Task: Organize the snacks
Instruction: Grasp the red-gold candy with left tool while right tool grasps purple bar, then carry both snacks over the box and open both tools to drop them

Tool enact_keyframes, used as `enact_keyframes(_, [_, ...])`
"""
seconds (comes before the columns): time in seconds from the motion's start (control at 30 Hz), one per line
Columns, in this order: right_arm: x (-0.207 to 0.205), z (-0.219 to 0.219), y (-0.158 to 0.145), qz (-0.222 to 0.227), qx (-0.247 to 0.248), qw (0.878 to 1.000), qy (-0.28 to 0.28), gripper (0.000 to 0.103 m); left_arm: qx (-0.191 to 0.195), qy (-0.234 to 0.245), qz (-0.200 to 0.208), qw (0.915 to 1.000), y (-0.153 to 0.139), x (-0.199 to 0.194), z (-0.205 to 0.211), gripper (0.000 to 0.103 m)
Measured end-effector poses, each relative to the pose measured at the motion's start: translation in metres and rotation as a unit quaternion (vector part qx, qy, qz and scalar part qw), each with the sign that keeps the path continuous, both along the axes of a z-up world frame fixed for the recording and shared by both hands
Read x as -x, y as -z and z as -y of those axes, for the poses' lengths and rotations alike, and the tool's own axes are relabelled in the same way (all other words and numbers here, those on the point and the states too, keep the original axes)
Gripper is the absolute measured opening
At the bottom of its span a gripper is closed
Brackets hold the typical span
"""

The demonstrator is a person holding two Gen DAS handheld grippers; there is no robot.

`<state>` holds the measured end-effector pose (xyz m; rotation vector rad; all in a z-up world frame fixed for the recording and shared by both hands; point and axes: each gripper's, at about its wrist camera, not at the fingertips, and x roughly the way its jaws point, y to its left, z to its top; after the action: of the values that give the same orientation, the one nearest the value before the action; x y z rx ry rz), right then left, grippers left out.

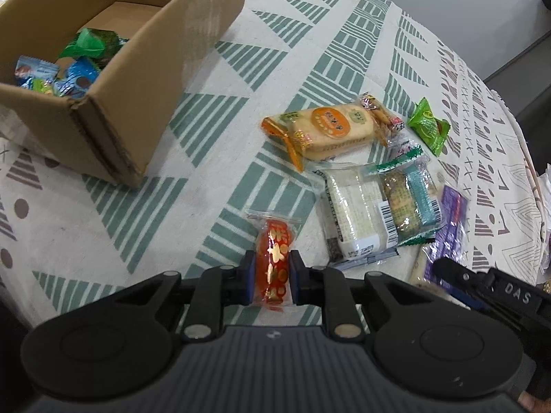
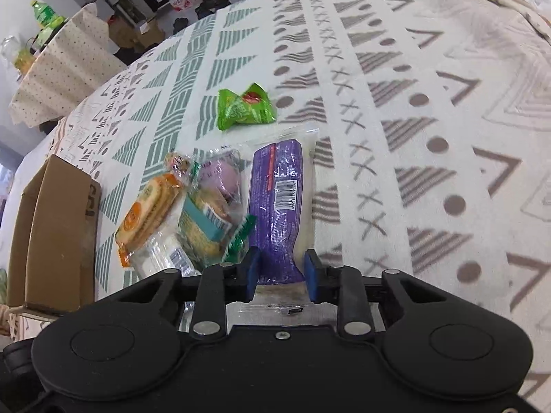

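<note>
The left gripper [image 1: 272,277] clamps a red sweet in a clear wrapper [image 1: 274,261] over the tablecloth [image 1: 137,227]. The right gripper [image 2: 280,272] straddles the purple packet [image 2: 279,199], blue pads apart. Other snacks lie beside it; the cardboard box [image 1: 113,103] stands near the tabletop's far-left corner.

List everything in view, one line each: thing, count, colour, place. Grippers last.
Box: one, brown cardboard, left on the table, open.
Snacks in box: several, blue and green, exact count unclear.
Red snack: one, red with gold, between the left gripper's fingers.
Cracker pack: one, orange, right of the box.
Green snack: one, far side of the pile.
Clear packs: a few overlapping, white and teal, mid-pile.
Purple pack: one, at the right gripper.
Tablecloth: one, white, patterned.
Left gripper: shut on the red snack.
Right gripper: open around the purple pack's end.
</note>
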<state>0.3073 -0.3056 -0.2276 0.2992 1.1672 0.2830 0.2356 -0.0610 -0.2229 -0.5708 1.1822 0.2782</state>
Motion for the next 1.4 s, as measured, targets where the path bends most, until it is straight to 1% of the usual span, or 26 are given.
enact_keyframes(0.13, [0.011,0.007,-0.003,-0.011,0.011,1.000,0.011,0.027,-0.001,0.006,-0.003,1.0000,0.000,0.004,0.000,0.019])
enact_keyframes(0.2, [0.017,0.011,-0.006,-0.014,0.028,0.999,0.018,0.028,0.001,0.008,-0.005,1.0000,0.000,0.005,0.000,0.019])
enact_keyframes(0.23, [0.020,0.012,-0.008,-0.014,0.038,0.999,0.022,0.029,0.001,0.005,-0.006,1.0000,0.000,0.005,-0.001,0.021])
enact_keyframes(0.27, [0.021,0.013,-0.009,-0.014,0.040,0.999,0.026,0.031,0.002,0.005,-0.007,1.0000,0.001,0.005,-0.002,0.022])
enact_keyframes(0.3, [0.022,0.014,-0.010,-0.013,0.038,0.999,0.028,0.031,0.004,0.006,-0.007,1.0000,0.001,0.005,-0.002,0.023])
enact_keyframes(0.33, [0.022,0.014,-0.011,-0.010,0.038,0.999,0.027,0.033,0.003,0.007,-0.007,0.9999,0.002,0.005,-0.002,0.023])
enact_keyframes(0.4, [0.020,0.012,-0.011,-0.007,0.044,0.999,0.024,0.041,0.001,0.009,-0.007,0.9999,0.002,0.004,-0.001,0.024])
enact_keyframes(0.5, [0.015,0.005,-0.010,-0.001,0.051,0.999,0.011,0.048,-0.004,0.014,-0.007,0.9999,0.003,0.002,0.001,0.028])
enact_keyframes(0.6, [0.010,-0.001,-0.007,0.001,0.062,0.998,0.003,0.054,-0.015,0.016,-0.006,0.9997,0.004,0.002,0.005,0.028])
enact_keyframes(0.7, [0.005,-0.005,-0.002,-0.002,0.074,0.997,-0.005,0.054,-0.030,0.028,-0.006,0.9991,0.005,0.001,0.010,0.027])
enact_keyframes(0.8, [0.003,-0.009,0.003,-0.004,0.085,0.996,-0.009,0.054,-0.039,0.032,-0.009,0.9987,0.005,0.000,0.010,0.023])
enact_keyframes(1.03, [0.004,-0.021,0.006,0.006,0.116,0.993,-0.030,0.056,-0.038,0.034,-0.004,0.9987,0.003,0.003,0.007,0.019])
enact_keyframes(1.07, [0.005,-0.022,0.006,0.007,0.121,0.992,-0.032,0.053,-0.036,0.033,-0.003,0.9988,0.002,0.003,0.007,0.019])
enact_keyframes(1.1, [0.006,-0.022,0.006,0.008,0.125,0.992,-0.033,0.045,-0.034,0.031,-0.002,0.9989,0.000,0.004,0.006,0.018])
enact_keyframes(1.17, [0.007,-0.019,0.004,0.009,0.119,0.993,-0.026,0.039,-0.036,0.031,0.000,0.9989,-0.003,0.005,0.005,0.018])
enact_keyframes(1.27, [0.010,-0.014,-0.001,0.011,0.097,0.995,-0.020,0.037,-0.038,0.029,0.008,0.9988,-0.012,0.008,0.004,0.018])
enact_keyframes(1.4, [0.017,-0.015,-0.011,0.029,0.079,0.996,-0.017,0.035,-0.047,0.034,0.028,0.9979,-0.028,0.012,0.006,0.018])
